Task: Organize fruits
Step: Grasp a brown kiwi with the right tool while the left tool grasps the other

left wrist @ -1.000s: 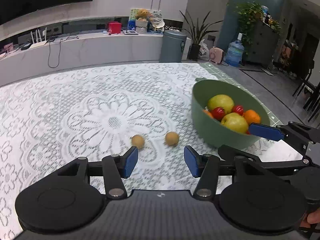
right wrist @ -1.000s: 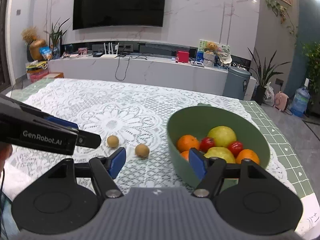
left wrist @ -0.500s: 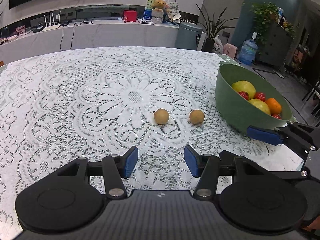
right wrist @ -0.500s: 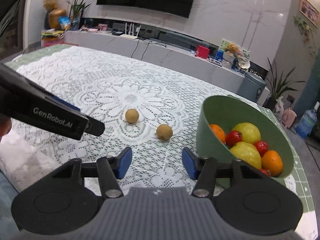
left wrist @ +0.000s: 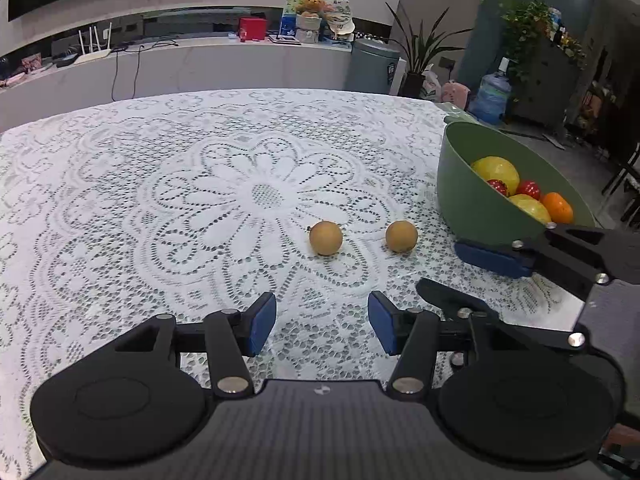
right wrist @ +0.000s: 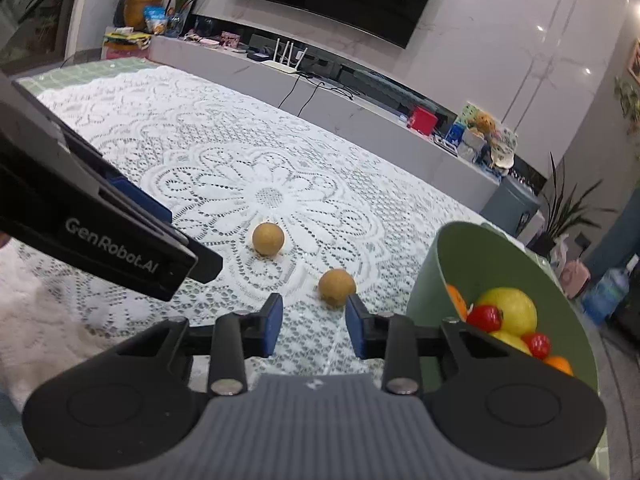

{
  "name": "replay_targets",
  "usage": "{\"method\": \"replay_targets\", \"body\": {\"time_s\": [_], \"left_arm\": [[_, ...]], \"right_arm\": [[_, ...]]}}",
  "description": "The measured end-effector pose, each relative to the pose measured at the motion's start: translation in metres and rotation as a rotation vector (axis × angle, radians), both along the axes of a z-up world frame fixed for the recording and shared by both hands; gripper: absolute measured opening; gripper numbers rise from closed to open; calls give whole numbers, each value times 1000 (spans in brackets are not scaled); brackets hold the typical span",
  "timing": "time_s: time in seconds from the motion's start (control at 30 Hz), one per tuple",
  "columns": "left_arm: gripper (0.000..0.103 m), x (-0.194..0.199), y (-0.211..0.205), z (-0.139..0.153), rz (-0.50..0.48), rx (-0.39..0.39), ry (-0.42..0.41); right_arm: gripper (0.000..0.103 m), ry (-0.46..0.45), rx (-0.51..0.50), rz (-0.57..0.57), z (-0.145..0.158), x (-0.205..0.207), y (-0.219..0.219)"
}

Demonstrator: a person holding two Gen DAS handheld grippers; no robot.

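Two small round tan fruits lie on the white lace-covered worktop; the nearer round tan fruit sits just ahead of my right hand-held gripper, a little right of its centre line, beside the green plastic bowl. Its jaws have just been closing to a narrow gap with nothing between them. My left hand-held gripper stands half open and empty, short of the farther round tan fruit; being round, neither fruit has a long axis or heading.

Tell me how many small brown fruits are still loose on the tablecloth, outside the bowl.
2. One brown fruit lies near the middle of the lace flower; the other brown fruit lies nearer the green bowl, just ahead of the right tongs. None seems hidden.
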State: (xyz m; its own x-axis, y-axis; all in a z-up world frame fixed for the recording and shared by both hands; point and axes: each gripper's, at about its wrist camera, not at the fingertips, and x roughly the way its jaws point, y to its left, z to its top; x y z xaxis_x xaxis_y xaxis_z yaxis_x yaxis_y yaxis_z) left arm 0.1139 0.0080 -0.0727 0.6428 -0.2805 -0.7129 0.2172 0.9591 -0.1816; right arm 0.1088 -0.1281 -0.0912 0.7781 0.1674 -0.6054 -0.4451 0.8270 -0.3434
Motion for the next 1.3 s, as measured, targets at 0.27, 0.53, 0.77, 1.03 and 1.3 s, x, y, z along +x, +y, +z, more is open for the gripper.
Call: {"method": "replay_targets", "body": {"time_s": [0.27, 0.53, 0.77, 1.03, 1.3], "left_arm": [[60, 13, 0, -2, -14, -29, 10], [54, 36, -7, -4, -21, -26, 12], [49, 59, -16, -11, -31, -7, 37], [41, 70, -23, -17, -45, 17, 59], [31, 75, -24, -17, -45, 18, 62]], "right_arm": [[29, -29, -66, 12, -11, 19, 6], [28, -20, -97, 2, -23, 36, 11], [23, -12, -104, -6, -28, 46, 11], [22, -12, -104, -9, -31, 56, 11], [21, -17, -112, -4, -35, 47, 12]]}}
